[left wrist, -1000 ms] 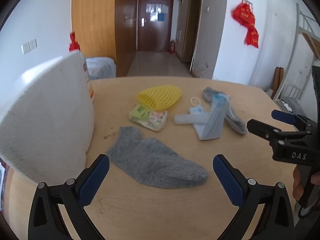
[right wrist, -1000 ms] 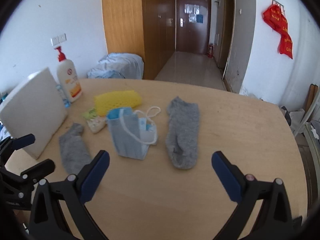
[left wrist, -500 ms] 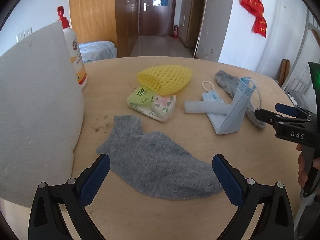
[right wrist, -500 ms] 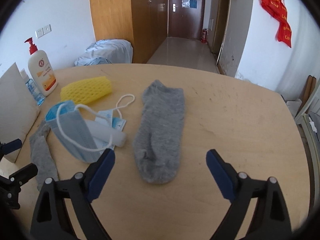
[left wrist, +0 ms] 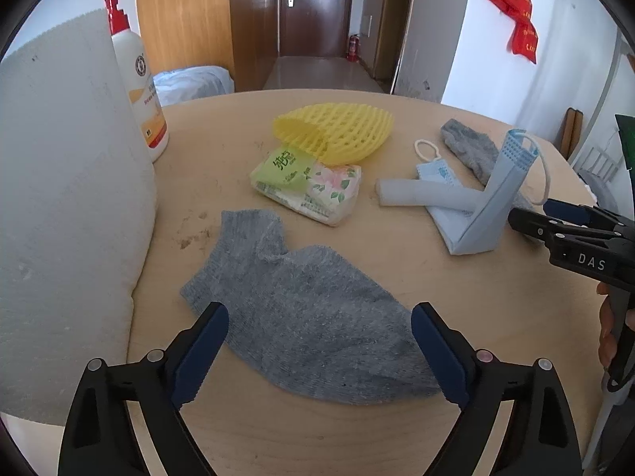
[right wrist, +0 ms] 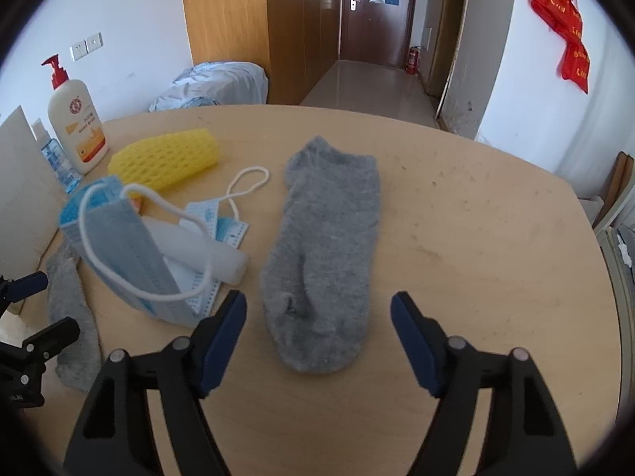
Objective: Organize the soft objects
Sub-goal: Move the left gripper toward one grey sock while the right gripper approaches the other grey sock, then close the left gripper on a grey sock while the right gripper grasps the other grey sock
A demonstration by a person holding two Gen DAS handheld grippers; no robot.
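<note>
A grey sock [left wrist: 305, 309] lies flat on the round wooden table [left wrist: 246, 436]. My left gripper [left wrist: 319, 351] is open, its blue pads either side of the sock's near end. A second grey sock [right wrist: 323, 254] lies lengthwise before my right gripper [right wrist: 317, 335], which is open with the sock's toe end between its jaws. A blue face mask [right wrist: 131, 254] stands folded to its left, over a white tube [right wrist: 202, 250]. A yellow foam net [left wrist: 337, 131] and a tissue pack [left wrist: 309, 184] lie further back. The right gripper also shows in the left wrist view [left wrist: 547, 220].
A white foam board [left wrist: 67, 218] stands at the table's left edge. A lotion pump bottle [right wrist: 77, 127] and a small clear bottle [right wrist: 59, 162] stand behind it. The table edge curves away on the right, with a metal frame [right wrist: 619, 261] beyond.
Both grippers have moved forward and down toward their socks. The socks now lie between the open jaws. Nothing on the table has moved.
</note>
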